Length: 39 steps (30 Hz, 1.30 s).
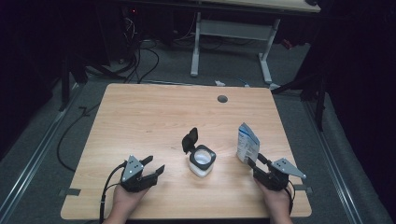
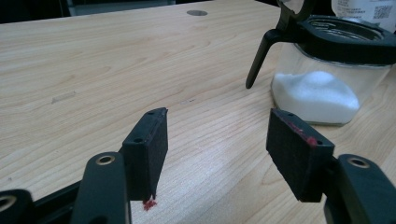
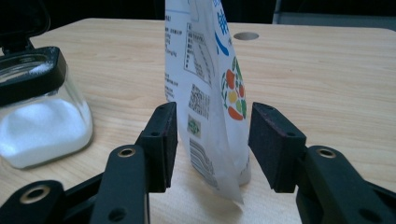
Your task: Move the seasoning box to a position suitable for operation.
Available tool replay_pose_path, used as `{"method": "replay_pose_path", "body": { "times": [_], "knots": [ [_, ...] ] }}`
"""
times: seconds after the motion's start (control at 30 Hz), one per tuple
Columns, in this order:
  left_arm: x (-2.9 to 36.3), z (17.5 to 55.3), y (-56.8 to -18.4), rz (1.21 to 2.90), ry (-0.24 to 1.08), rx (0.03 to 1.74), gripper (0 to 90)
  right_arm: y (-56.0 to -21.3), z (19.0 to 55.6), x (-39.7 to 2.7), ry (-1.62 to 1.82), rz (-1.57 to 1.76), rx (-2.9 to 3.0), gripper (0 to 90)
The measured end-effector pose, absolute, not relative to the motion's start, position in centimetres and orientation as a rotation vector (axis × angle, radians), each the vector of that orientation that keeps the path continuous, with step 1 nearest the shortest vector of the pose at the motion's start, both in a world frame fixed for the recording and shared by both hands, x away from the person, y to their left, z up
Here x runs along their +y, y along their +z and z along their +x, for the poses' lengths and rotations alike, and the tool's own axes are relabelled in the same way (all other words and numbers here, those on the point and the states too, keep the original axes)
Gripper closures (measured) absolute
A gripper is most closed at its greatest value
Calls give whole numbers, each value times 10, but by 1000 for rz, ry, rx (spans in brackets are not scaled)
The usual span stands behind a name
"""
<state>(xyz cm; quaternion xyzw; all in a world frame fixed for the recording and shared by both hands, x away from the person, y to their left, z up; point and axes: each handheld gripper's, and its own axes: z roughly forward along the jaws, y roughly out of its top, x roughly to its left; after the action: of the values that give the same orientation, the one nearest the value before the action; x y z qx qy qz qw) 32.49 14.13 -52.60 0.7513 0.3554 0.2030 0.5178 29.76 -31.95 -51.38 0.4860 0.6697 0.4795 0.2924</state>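
The white printed plastic pouch with blue lettering and a fruit picture (image 3: 210, 93) stands upright on the light wooden table (image 1: 140, 121), toward its right front part, just ahead of the right gripper (image 3: 210, 144). Seen from the right gripper view, the pouch's lower edge sits between the two black jaws, which stand wide apart with a gap on either side, so the pads are not pressing on it. From above, the pouch (image 1: 246, 142) rises just beyond that gripper (image 1: 256, 161), which the person's right hand (image 1: 276, 200) holds near the table's front edge.

To the left of the pouch, near the middle of the table's front half, stands a small clear glass jar with a black flip lid (image 1: 201, 158), the lid tipped up and back; white powder fills its lower part (image 2: 317, 95).

Further left, the left gripper (image 1: 156, 165), held in the person's left hand (image 1: 125, 203), points toward the jar. Its jaws stand well open with nothing between them, only bare table showing in the gap, and the jar is near but apart from them.

A small round grey grommet (image 1: 222, 99) sits in the table's far part.
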Motion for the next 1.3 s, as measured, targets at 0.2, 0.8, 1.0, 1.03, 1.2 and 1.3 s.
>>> {"method": "replay_pose_path", "body": {
  "times": [0.2, 0.8, 1.0, 1.03, 1.2, 1.3],
  "knots": [
    [140, 324, -525, 1802, 495, 854, 385, -514, 287, -322, 1255, 1310, 1791, 502],
    [131, 320, -524, 1809, 508, 857, 406, -515, 253, -307, 1240, 1264, 1833, 504],
    [130, 321, -524, 1808, 502, 879, 420, -520, 254, -295, 1250, 1243, 1882, 539],
    [130, 321, -524, 1809, 500, 880, 421, -520, 255, -294, 1253, 1244, 1888, 546],
    [126, 320, -526, 1818, 504, 880, 455, -521, 262, -285, 1268, 1243, 1923, 595],
    [124, 320, -527, 1825, 499, 875, 489, -522, 266, -280, 1257, 1239, 1940, 623]
  ]
}}
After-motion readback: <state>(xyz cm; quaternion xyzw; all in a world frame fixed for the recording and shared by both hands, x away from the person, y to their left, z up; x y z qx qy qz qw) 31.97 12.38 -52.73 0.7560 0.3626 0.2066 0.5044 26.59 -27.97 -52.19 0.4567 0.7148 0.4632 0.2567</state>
